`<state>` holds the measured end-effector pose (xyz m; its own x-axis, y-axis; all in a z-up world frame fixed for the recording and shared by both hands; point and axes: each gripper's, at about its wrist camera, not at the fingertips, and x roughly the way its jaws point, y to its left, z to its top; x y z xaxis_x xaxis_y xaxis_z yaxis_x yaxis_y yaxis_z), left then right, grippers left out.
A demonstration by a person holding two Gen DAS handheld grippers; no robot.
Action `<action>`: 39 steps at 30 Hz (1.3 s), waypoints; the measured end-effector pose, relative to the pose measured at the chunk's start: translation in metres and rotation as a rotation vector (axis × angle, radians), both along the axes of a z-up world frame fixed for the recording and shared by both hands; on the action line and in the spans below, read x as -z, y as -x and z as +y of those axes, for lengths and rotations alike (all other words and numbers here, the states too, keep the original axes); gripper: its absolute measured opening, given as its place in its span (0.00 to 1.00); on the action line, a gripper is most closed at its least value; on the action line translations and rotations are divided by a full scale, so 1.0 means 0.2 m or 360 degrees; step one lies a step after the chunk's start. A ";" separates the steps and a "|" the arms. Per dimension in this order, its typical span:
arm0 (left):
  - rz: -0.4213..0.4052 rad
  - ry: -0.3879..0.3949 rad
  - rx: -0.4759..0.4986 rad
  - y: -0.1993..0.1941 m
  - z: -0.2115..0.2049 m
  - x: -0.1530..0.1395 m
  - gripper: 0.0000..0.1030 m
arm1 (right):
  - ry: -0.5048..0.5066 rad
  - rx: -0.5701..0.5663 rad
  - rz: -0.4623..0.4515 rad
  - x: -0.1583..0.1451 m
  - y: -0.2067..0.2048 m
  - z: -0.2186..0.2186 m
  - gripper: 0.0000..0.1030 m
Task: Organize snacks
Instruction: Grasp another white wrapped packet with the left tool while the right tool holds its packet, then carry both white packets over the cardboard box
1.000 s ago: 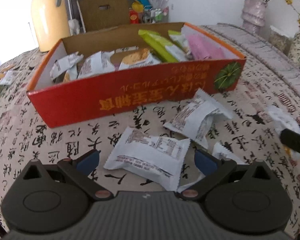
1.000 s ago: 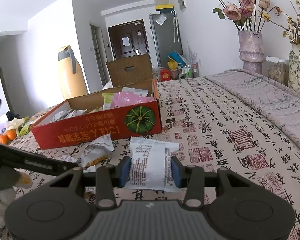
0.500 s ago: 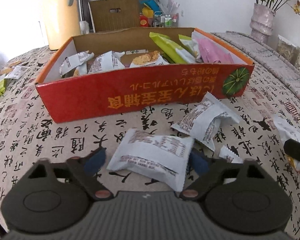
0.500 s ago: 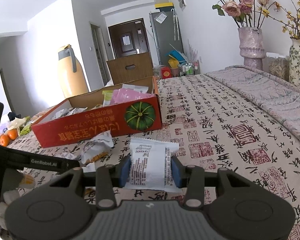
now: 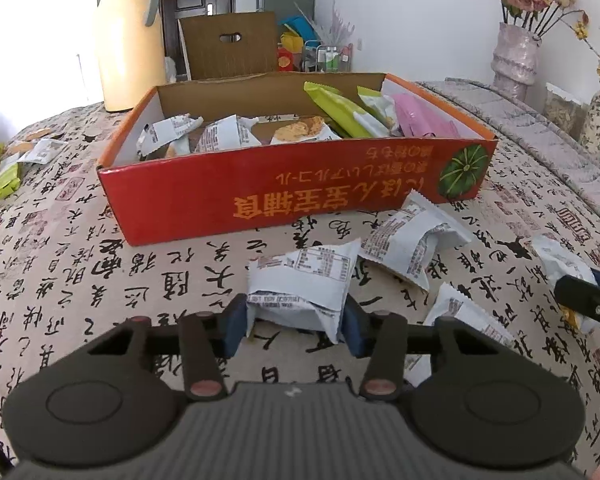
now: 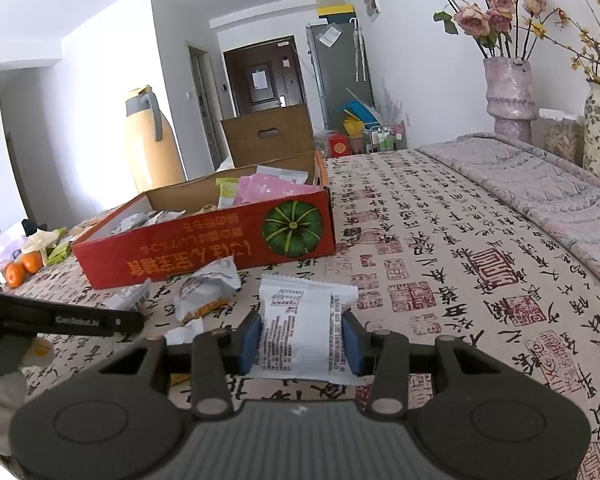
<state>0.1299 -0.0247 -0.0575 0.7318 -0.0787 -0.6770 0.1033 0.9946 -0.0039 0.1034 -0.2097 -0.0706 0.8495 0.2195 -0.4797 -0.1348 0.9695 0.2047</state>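
Pointing steeply down, left gripper just closed onto white snack packet; right gripper clamps another packet.

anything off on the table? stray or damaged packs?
Yes: several white snack packets lie loose on the tablecloth in front of the red box, not in it. One looks crumpled or torn open, with orange showing.

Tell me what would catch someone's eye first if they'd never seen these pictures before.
Probably the red cardboard box with a green pumpkin printed on its side, sitting mid-table and half full of white, green and pink snack packets. Next, the calligraphy-print tablecloth under everything, with loose white packets scattered in front of the box. Close up, the left gripper has just been closing on a white snack packet, and the right gripper clamps another white packet.
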 end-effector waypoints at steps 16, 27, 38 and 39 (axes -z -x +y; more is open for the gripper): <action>-0.0259 0.0072 -0.0020 0.09 0.06 -0.22 0.42 | 0.0051 -0.0069 -0.0097 -0.09 -0.04 0.10 0.41; -0.0442 0.0076 -0.0079 -0.07 0.08 -0.44 0.42 | 0.0123 -0.0169 -0.0293 -0.29 -0.25 0.29 0.41; -0.0552 0.0098 -0.0167 -0.27 0.10 -0.55 0.42 | 0.0195 -0.0205 -0.0380 -0.40 -0.53 0.41 0.41; -0.0555 0.0096 -0.0175 -0.29 0.10 -0.56 0.42 | 0.0198 -0.0208 -0.0382 -0.41 -0.56 0.42 0.41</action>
